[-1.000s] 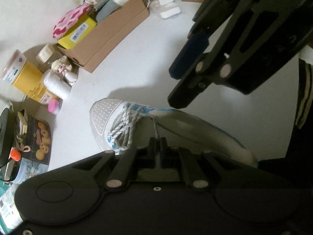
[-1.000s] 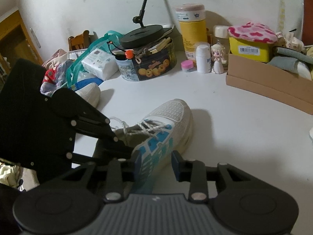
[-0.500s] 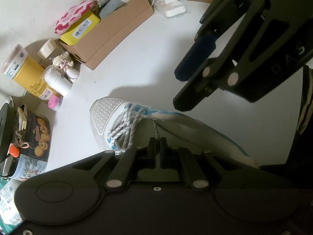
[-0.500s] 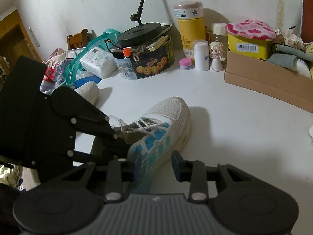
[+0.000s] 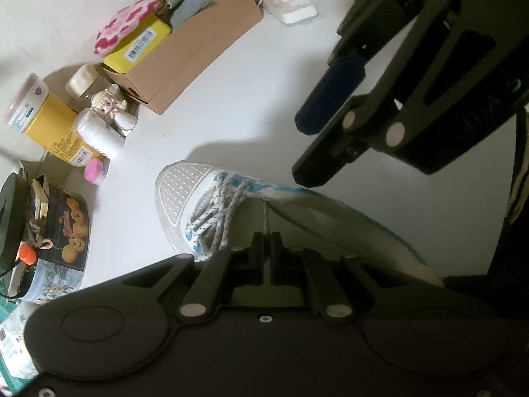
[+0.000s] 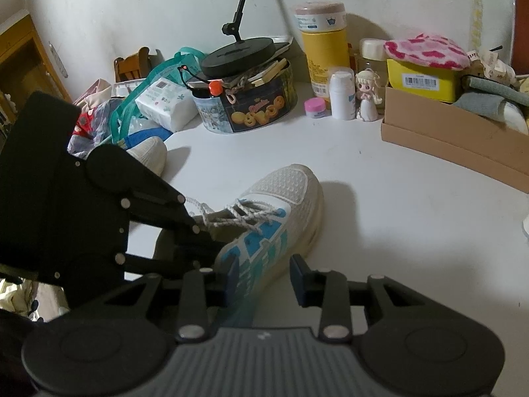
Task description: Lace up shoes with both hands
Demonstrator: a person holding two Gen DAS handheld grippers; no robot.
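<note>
A white mesh shoe with blue side panels lies on the white table, toe toward the clutter. Its speckled white lace crosses the tongue. My left gripper is shut on a lace end that runs taut up from the eyelets. In the right wrist view the same gripper holds the lace at the shoe. My right gripper hangs open over the shoe's blue side, nothing pinched. The left wrist view shows this gripper above the shoe's collar.
A second white shoe sits at the left by a green bag. A cookie tin, a yellow canister, a small bottle and a figurine line the back. A cardboard box stands at the right.
</note>
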